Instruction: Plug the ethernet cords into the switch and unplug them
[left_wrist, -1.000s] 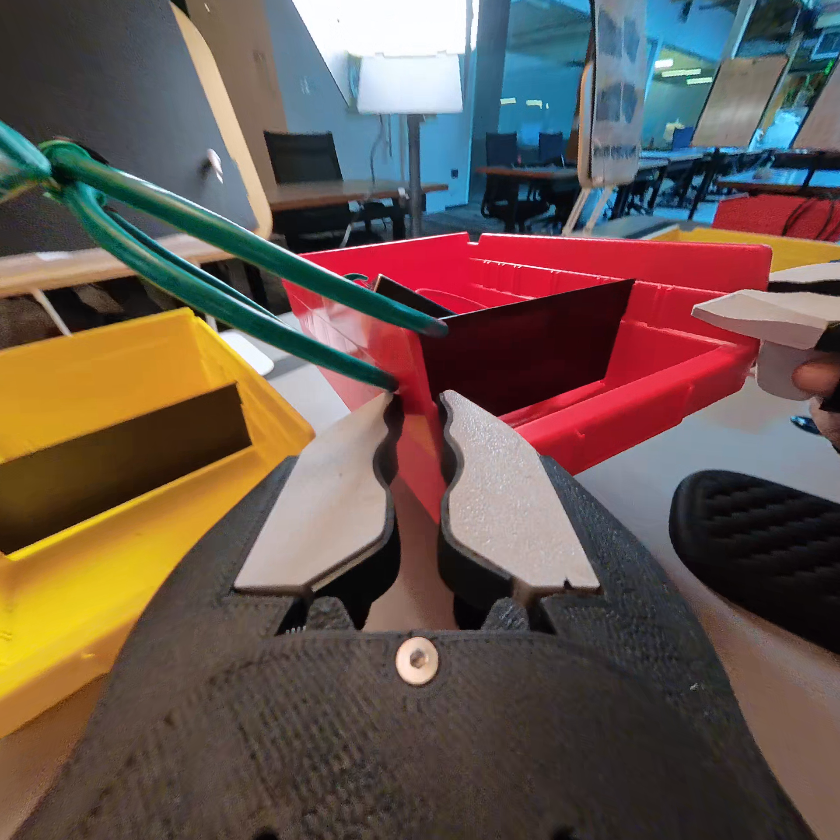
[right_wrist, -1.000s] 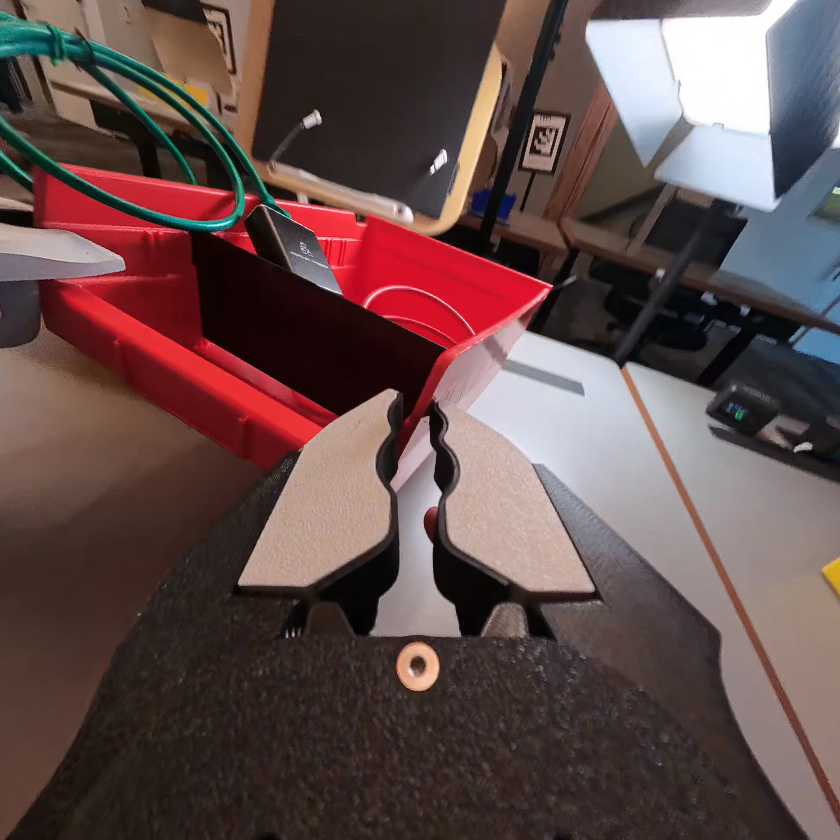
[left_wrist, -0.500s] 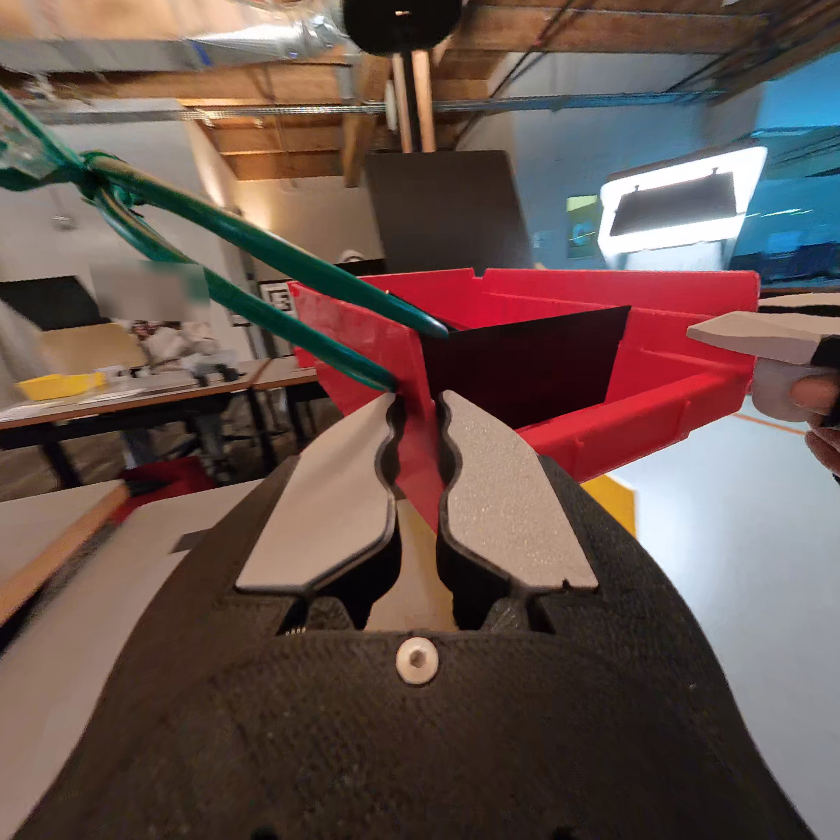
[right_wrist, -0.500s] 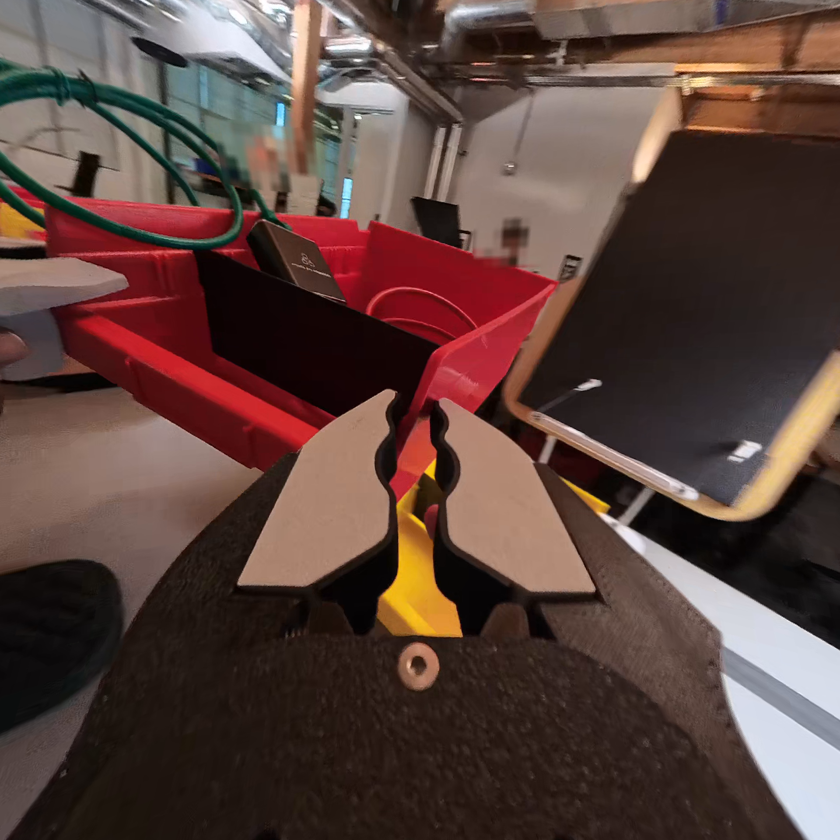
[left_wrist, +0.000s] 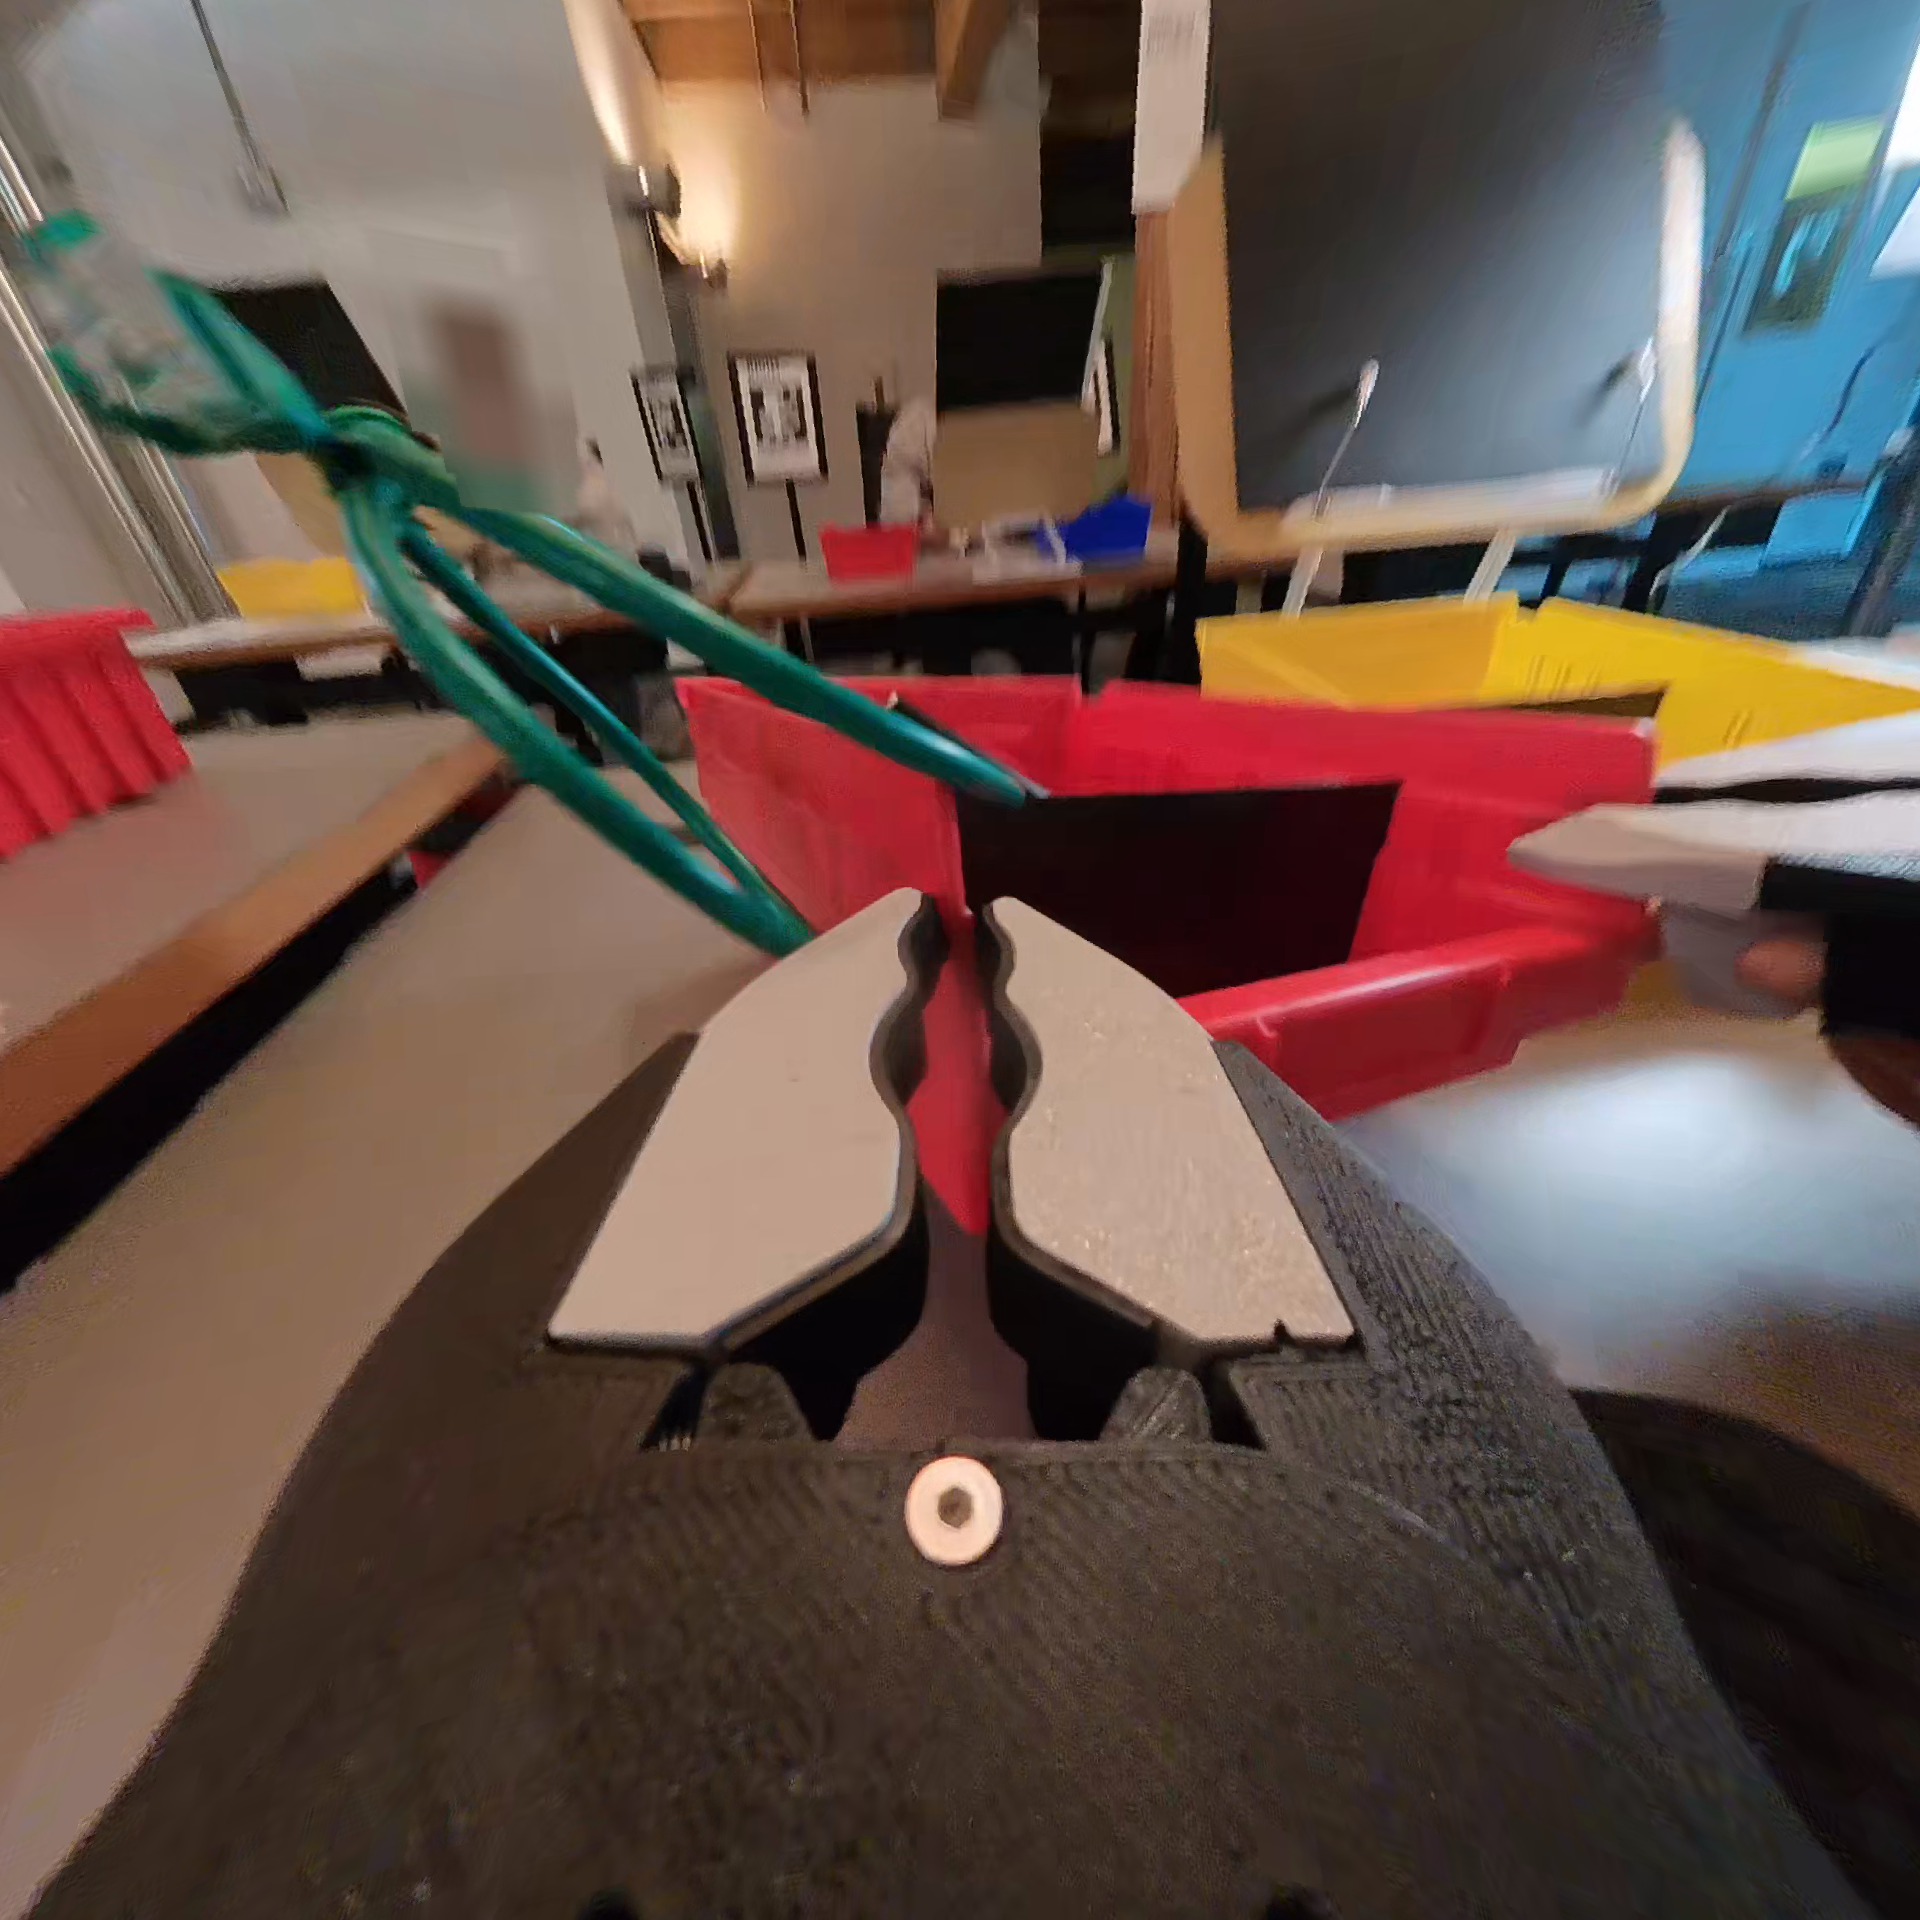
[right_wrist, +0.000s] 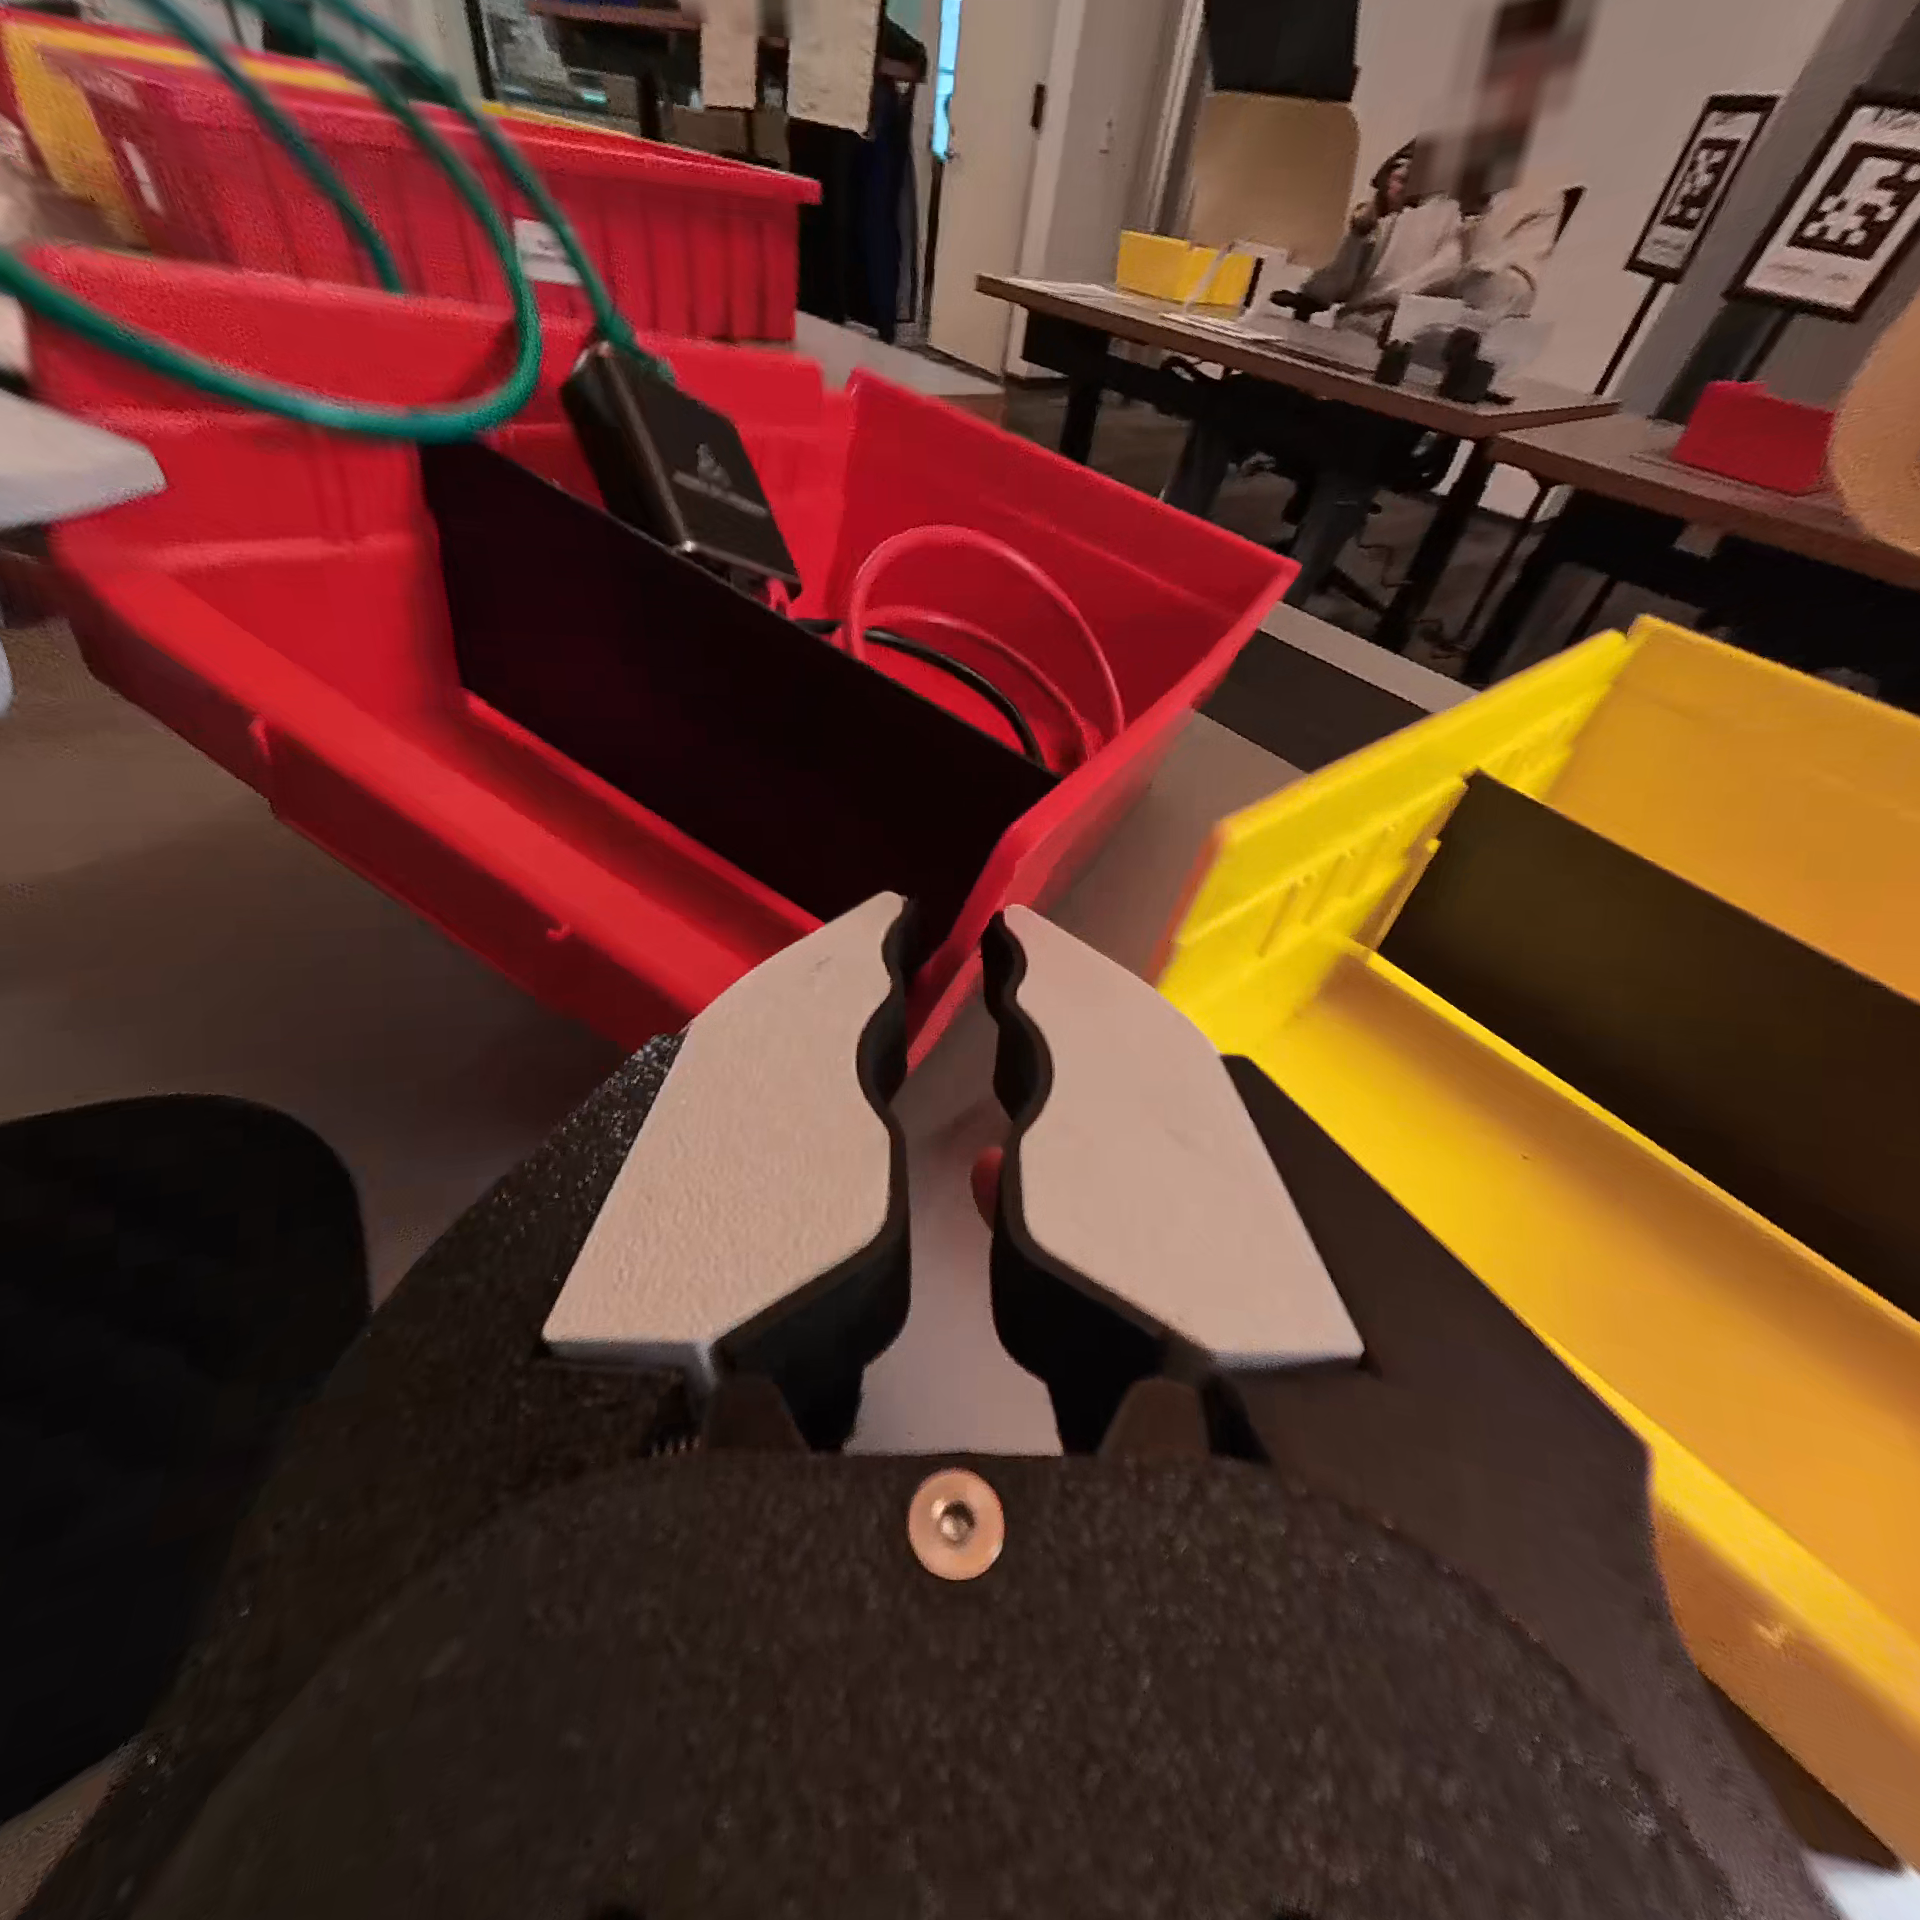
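Gripping opposite corners of the red bin (left_wrist: 1382, 997), the left gripper (left_wrist: 958, 914) and right gripper (right_wrist: 943, 925) are each narrowed onto a corner wall. No plugging looks begun — my judgement is that the whole job is left. The switch (right_wrist: 675, 457), a dark box, leans in the bin behind a black divider (right_wrist: 727, 707), mid-left of the right view; a red cord (right_wrist: 987, 623) coils beside it. Green cords (left_wrist: 582, 665) arc toward the upper left of the left view, a plug end blurred there. Whether any is seated I cannot tell. A yellow bin (right_wrist: 1621, 1018) sits at right on the grey table (right_wrist: 208, 987); a workroom with more tables lies beyond.
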